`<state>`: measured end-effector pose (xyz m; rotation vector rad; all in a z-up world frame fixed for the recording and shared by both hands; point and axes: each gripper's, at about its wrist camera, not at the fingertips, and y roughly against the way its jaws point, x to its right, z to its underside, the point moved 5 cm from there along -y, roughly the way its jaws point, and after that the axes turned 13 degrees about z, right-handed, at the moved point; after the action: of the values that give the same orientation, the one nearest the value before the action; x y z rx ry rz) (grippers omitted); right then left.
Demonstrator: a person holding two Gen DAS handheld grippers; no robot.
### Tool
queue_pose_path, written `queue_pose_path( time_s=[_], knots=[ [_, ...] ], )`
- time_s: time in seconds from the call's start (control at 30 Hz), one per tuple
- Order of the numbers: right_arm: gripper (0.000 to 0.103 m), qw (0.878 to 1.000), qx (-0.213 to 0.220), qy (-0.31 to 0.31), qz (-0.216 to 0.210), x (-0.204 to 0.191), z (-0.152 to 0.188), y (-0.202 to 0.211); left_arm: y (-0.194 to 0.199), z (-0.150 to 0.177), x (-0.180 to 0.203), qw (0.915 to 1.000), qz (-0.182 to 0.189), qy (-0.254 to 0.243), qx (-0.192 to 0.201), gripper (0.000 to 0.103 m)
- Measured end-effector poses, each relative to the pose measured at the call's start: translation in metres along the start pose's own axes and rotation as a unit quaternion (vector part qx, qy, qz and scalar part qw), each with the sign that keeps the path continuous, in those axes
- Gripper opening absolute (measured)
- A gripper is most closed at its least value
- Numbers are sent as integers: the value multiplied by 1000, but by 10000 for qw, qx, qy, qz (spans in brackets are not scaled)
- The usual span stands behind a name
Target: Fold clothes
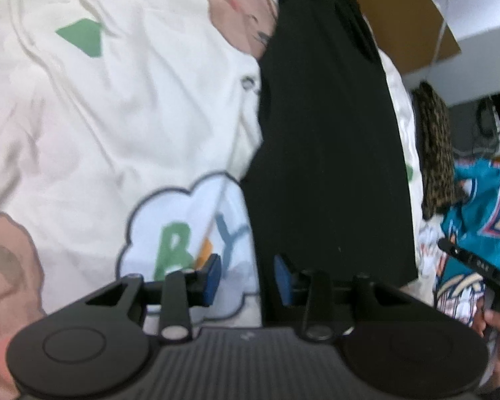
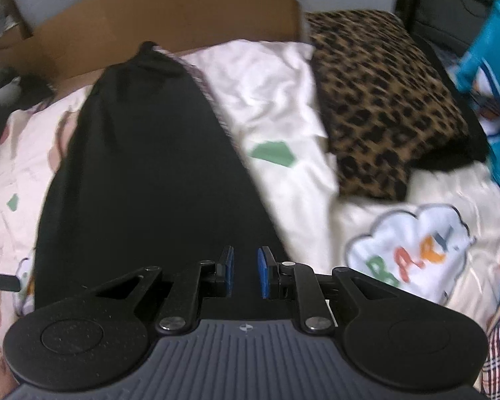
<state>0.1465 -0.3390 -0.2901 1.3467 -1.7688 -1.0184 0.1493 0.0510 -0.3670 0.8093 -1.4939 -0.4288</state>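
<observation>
A black garment [image 1: 326, 150] lies on the bed as a long, narrow, flat strip running away from both cameras. My left gripper [image 1: 248, 273] hangs above its near left edge, over the cloud print on the sheet. Its jaws are apart and nothing is between the blue pads [image 1: 213, 276]. My right gripper [image 2: 245, 266] hovers above the near end of the same black garment [image 2: 150, 166]. Only a narrow gap separates its blue pads [image 2: 229, 266], and no cloth is in it.
The cream bedsheet [image 2: 283, 83] carries green and cloud prints. A leopard-print cloth [image 2: 383, 110] lies to the right of the black garment. A teal patterned garment [image 1: 483, 206] is at the far right, with a hand [image 1: 496, 326] beside it. Brown cardboard [image 2: 166, 16] stands behind the bed.
</observation>
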Motion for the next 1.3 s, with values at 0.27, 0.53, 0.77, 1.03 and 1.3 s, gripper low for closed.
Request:
queue_pose_path(
  time_s=[0.27, 0.53, 0.77, 1.03, 1.3],
  knots=[
    [28, 9956, 38, 930, -144, -79, -20, 22, -6, -15, -15, 9987, 277, 343, 275, 34],
    [31, 9782, -97, 1997, -564, -177, -7, 32, -9, -27, -22, 9931, 667, 822, 510, 36],
    [32, 9715, -232, 2249, -710, -215, 5, 21, -13, -38, -26, 9902, 783, 988, 603, 44],
    [42, 9758, -333, 2046, -701, -236, 34, 4, -26, -40, -26, 9861, 1043, 1206, 467, 44],
    [44, 9683, -405, 2305, -871, -261, 62, 4, -43, -34, -21, 9792, 1445, 1408, 236, 43]
  ],
)
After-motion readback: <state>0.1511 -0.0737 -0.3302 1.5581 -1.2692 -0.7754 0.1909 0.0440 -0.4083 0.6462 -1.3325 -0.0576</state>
